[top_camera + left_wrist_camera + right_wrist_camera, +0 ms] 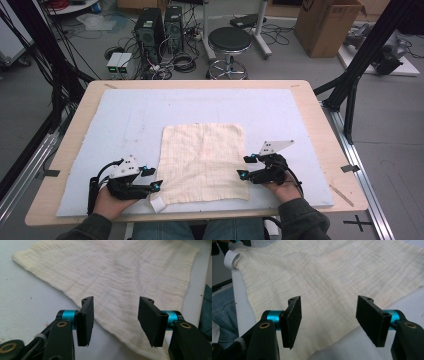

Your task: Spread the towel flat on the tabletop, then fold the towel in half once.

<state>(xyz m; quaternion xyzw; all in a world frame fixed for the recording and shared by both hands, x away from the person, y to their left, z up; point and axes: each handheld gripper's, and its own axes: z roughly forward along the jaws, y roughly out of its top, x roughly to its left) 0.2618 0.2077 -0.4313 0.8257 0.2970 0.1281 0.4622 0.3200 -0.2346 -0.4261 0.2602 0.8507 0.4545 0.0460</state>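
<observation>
Blue mat (125, 120) on wooden table (320, 130), cloth (202, 162) flat.

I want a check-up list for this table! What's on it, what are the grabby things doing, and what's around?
Surface: wooden table covered by a pale blue mat.
Job's things: cream cloth lying flat on the mat, white tag at its near left corner.
Clutter: nothing seen on the mat besides the cloth.
Grippers: left gripper open, at the cloth's left edge; right gripper open, at its right edge; neither holds it.
Cables: black cable loops from the left gripper.
Surroundings: stool, computer towers, cardboard box, floor wires.
</observation>
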